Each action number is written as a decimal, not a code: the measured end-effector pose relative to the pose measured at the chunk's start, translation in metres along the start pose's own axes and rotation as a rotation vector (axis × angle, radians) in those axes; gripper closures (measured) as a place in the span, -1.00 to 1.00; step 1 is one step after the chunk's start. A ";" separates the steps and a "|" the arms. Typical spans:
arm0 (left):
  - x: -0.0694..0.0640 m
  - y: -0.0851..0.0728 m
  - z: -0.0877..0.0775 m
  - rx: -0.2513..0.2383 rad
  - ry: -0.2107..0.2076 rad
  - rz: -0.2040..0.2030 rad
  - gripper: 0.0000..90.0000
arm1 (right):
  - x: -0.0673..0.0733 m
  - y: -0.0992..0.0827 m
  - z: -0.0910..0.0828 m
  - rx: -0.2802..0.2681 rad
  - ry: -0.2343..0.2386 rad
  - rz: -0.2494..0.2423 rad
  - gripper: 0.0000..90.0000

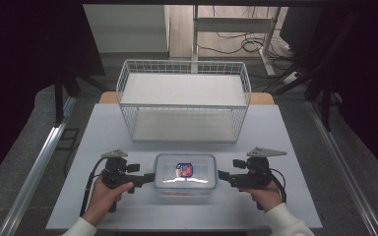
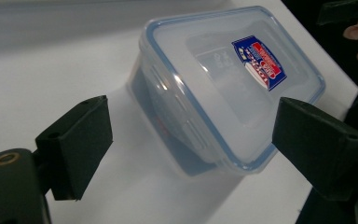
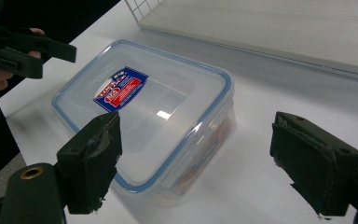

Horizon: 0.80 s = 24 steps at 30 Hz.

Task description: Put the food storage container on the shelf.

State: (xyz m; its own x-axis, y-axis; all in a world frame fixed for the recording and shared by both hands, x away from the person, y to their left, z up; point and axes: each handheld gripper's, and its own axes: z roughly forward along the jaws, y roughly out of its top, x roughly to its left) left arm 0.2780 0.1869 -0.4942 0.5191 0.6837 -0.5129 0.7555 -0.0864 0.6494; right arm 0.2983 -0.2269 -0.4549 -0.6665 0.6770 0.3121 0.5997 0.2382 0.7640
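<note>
A clear plastic container (image 1: 185,173) with a blue-rimmed lid and a red-and-blue label lies flat at the table's near middle. My left gripper (image 1: 149,178) sits at its left end and my right gripper (image 1: 221,175) at its right end, each held in a hand. In the left gripper view the jaws of the left gripper (image 2: 193,140) stand wide apart, with the container's (image 2: 223,79) near end just ahead of them. The right gripper (image 3: 200,154) is likewise open, and a corner of the container (image 3: 144,107) lies between its jaws. Nothing is gripped.
A white wire rack (image 1: 183,101) with two white shelves stands behind the container, its open front facing me. The white table (image 1: 275,147) ends close behind my hands. The opposite gripper (image 3: 23,51) shows beyond the container. Dark frames and rails flank the table.
</note>
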 end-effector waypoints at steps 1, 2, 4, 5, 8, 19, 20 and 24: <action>0.002 0.001 0.002 0.003 -0.011 -0.011 -0.74 | 0.000 0.000 0.001 0.000 0.000 0.002 -0.64; 0.005 0.002 0.005 0.006 -0.029 -0.023 -0.74 | 0.000 0.000 0.001 0.001 0.001 0.004 -0.64; 0.009 0.005 0.010 0.019 -0.059 -0.041 -0.73 | 0.000 0.000 0.003 0.001 0.007 0.004 -0.64; 0.011 0.005 0.012 0.023 -0.068 -0.044 -0.73 | 0.000 0.001 0.004 0.007 0.009 0.002 -0.64; 0.016 0.007 0.020 0.036 -0.104 -0.071 -0.72 | 0.001 0.001 0.009 0.029 0.021 0.006 -0.70; 0.020 0.005 0.038 0.081 -0.159 -0.107 -0.67 | 0.002 0.001 0.022 0.061 0.042 0.020 -0.70; 0.020 0.005 0.039 0.083 -0.161 -0.107 -0.67 | 0.000 0.001 0.026 0.070 0.062 0.029 -0.71; 0.020 0.005 0.039 0.082 -0.166 -0.113 -0.66 | -0.006 -0.001 0.045 0.118 0.117 0.096 -0.73</action>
State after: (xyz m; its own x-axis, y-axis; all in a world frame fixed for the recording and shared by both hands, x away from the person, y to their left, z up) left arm 0.3077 0.1724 -0.5233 0.4833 0.5642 -0.6694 0.8388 -0.0793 0.5387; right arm 0.3215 -0.1998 -0.4824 -0.6463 0.6168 0.4493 0.7063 0.2605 0.6582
